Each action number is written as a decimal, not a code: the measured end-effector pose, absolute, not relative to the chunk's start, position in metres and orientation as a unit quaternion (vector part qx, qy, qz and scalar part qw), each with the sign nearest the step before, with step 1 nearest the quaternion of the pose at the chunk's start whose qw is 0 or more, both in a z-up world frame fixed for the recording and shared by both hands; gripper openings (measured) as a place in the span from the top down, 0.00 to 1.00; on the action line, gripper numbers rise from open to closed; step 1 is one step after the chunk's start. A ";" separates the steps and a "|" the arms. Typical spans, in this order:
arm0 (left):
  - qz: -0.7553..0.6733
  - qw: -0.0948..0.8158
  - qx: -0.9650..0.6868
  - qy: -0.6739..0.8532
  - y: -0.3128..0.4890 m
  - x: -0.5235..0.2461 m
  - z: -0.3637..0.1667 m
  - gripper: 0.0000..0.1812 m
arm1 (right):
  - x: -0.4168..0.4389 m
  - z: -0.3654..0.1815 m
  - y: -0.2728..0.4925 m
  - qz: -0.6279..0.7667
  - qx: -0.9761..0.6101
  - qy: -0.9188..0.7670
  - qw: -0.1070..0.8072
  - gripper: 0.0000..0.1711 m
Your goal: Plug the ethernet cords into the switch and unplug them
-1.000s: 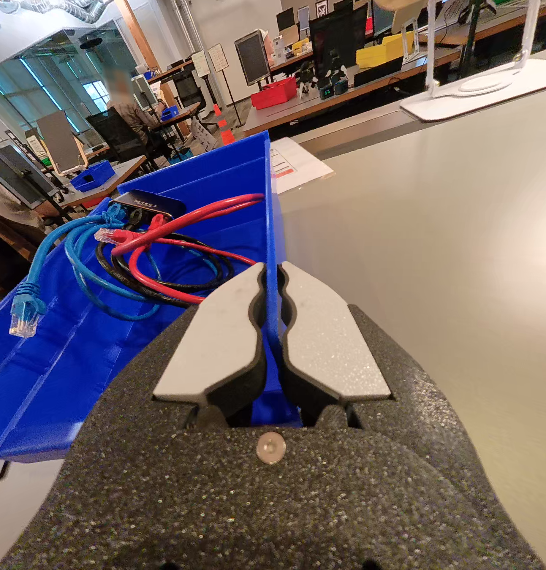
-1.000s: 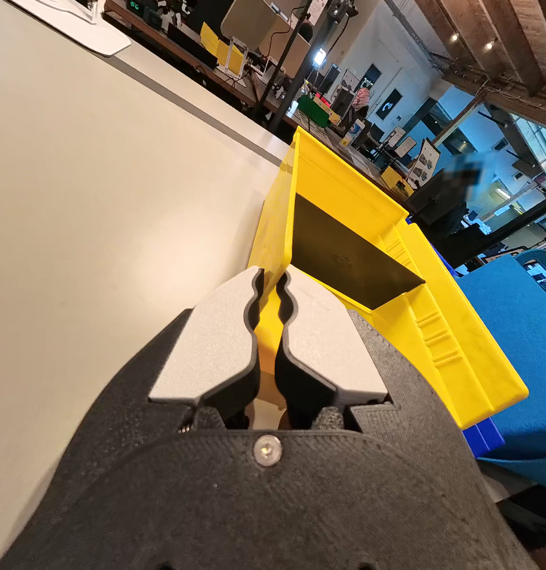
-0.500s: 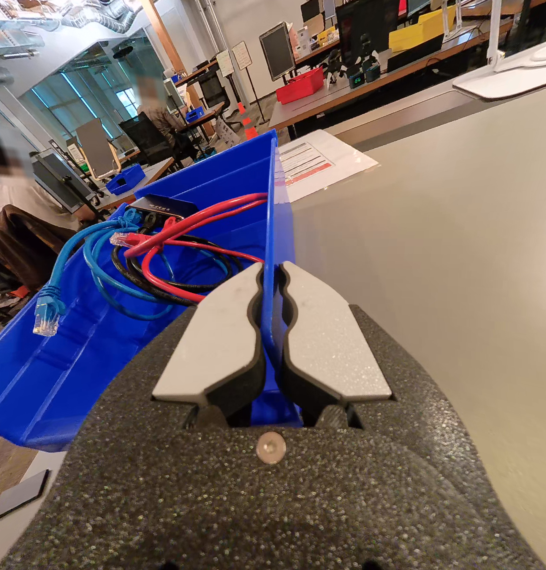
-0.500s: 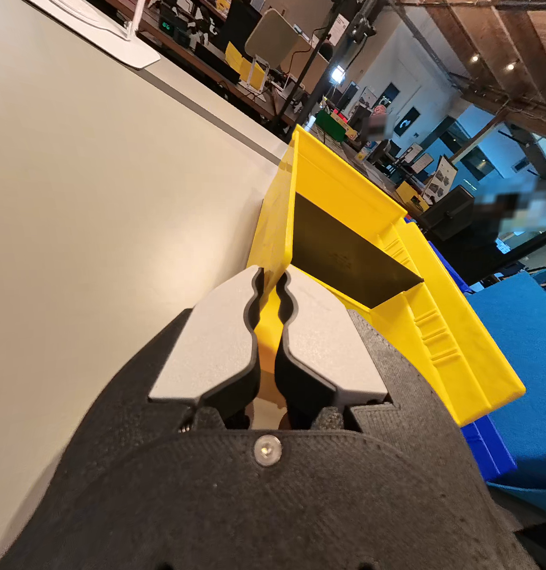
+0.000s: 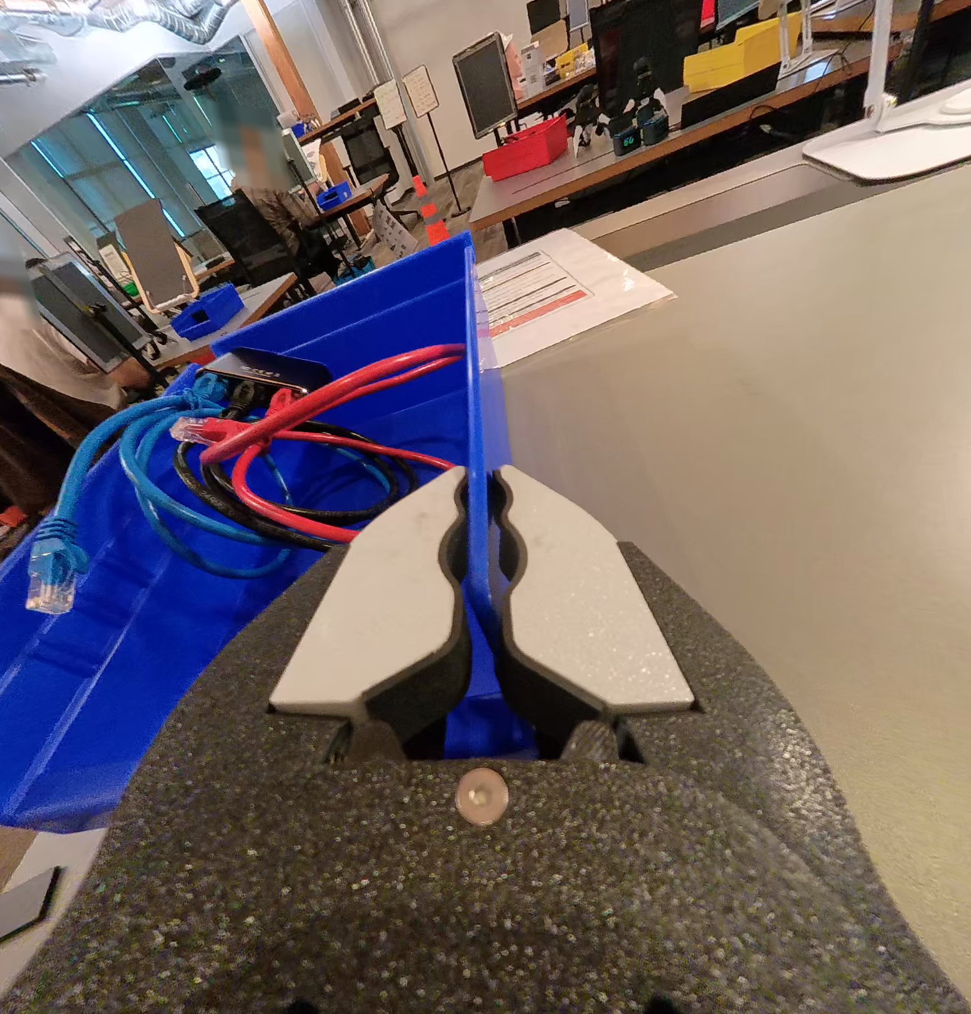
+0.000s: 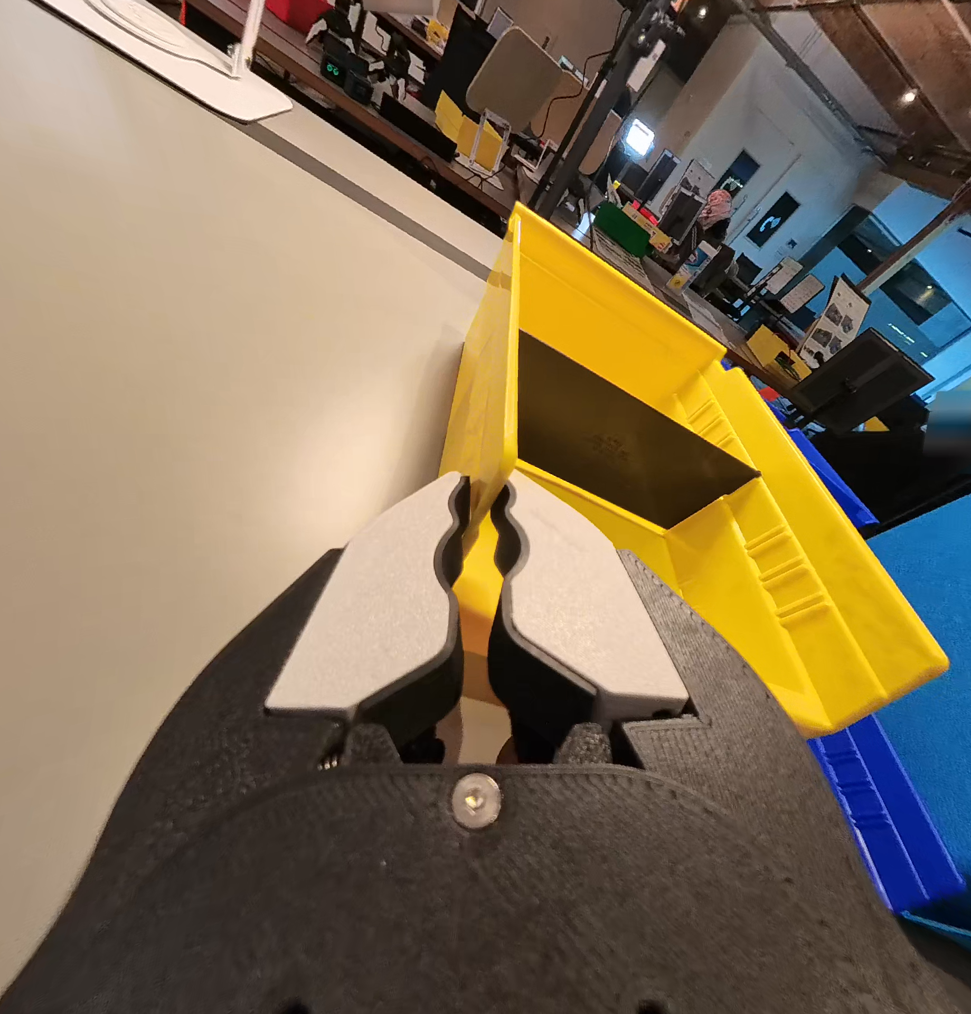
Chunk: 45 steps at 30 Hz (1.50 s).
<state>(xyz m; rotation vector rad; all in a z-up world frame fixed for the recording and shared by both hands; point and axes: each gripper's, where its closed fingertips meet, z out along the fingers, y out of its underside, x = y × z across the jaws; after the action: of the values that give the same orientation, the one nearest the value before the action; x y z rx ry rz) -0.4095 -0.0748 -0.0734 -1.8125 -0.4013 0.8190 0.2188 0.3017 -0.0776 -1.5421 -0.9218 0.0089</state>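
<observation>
L gripper [image 5: 478, 483] fingers pinch blue bin [image 5: 362, 329] wall; R gripper [image 6: 482, 488] pinches yellow bin [image 6: 746, 494] wall. Switch [image 5: 263, 376] sits in blue bin w/ cords [image 5: 285, 494]; some look plugged, red and blue ends loose. Task work seemingly not yet under way.

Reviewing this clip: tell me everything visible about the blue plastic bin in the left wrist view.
The blue plastic bin is a glossy, open-topped tray with ribbed inner walls. It sits at the grey table's left edge, its near end overhanging. The left gripper is shut on its thin right wall. Inside lie coiled blue, black and red ethernet cords and a small black switch at the far end. One blue plug hangs free.
</observation>
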 end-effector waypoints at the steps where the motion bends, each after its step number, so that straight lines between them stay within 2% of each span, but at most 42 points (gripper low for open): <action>1: 0.336 0.530 -0.760 -0.170 -0.075 -0.410 -0.073 0.97 | 0.220 -0.078 0.303 0.005 -0.673 -0.400 0.622 0.95; 30: 0.274 0.551 -0.769 -0.176 -0.086 -0.419 -0.075 0.98 | 0.227 -0.078 0.304 0.014 -0.671 -0.406 0.620 0.95; 31: 0.273 0.551 -0.770 -0.172 -0.085 -0.418 -0.075 0.96 | 0.227 -0.078 0.304 0.009 -0.670 -0.406 0.621 0.95; 33: 0.254 0.558 -0.775 -0.156 -0.082 -0.411 -0.075 0.85 | 0.228 -0.081 0.303 -0.013 -0.667 -0.414 0.619 0.93; 35: 0.247 0.580 -0.761 -0.151 -0.085 -0.404 -0.068 0.75 | 0.228 -0.083 0.298 -0.034 -0.655 -0.429 0.621 0.86; 41: 0.210 0.728 -0.634 -0.151 -0.123 -0.371 -0.021 0.76 | 0.235 -0.062 0.262 0.005 -0.644 -0.436 0.628 0.84; 45: 0.205 0.747 -0.590 -0.228 -0.154 -0.391 -0.017 0.77 | 0.212 -0.051 0.232 0.059 -0.622 -0.464 0.628 0.84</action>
<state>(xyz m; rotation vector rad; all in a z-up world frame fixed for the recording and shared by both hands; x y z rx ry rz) -0.3909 -0.1540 -0.0166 -1.2911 -0.4993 0.4490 0.2122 0.2317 -0.0515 -1.4256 -1.0627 0.1342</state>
